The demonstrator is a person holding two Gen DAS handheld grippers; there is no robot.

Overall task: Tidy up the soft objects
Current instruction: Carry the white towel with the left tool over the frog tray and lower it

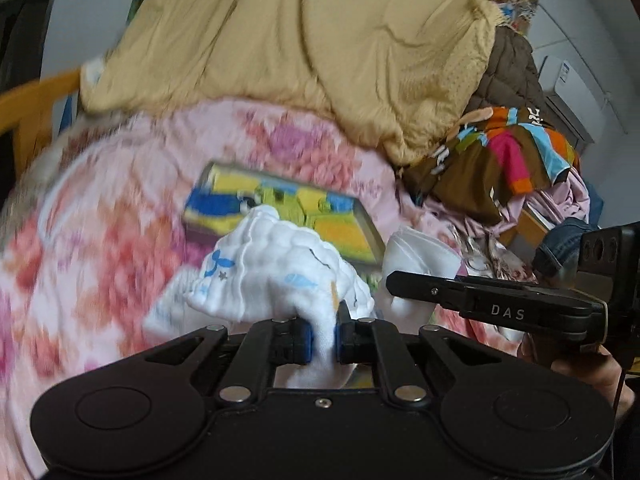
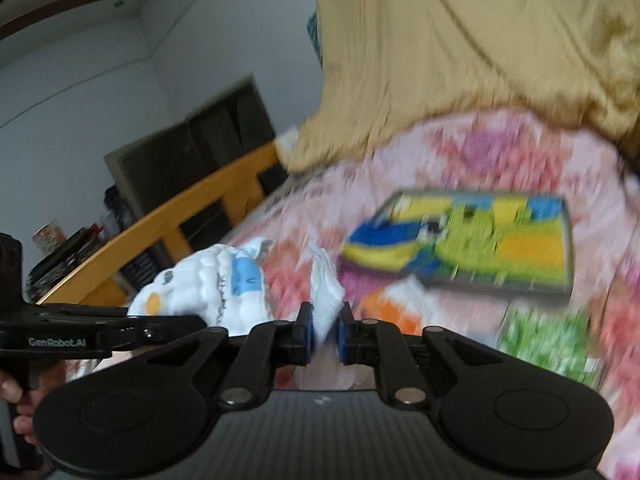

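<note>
Both grippers pinch one white cloth (image 1: 276, 276) above a floral blanket (image 1: 100, 240); left gripper (image 1: 323, 340) clamps its bunched end, right gripper (image 2: 325, 334) a corner. At twelve o'clock lies a colourful box (image 1: 280, 208). Pulling apart could slip the thin corner free.

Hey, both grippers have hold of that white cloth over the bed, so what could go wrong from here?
1. The left gripper pinches only a narrow fold of the white cloth; most of it bunches beyond the pads, so it might slip out.
2. The right gripper holds just a thin edge, a weak-looking grip.
3. Both views are motion-blurred; a dangling end may snag the colorful tray on the floral blanket.
</note>
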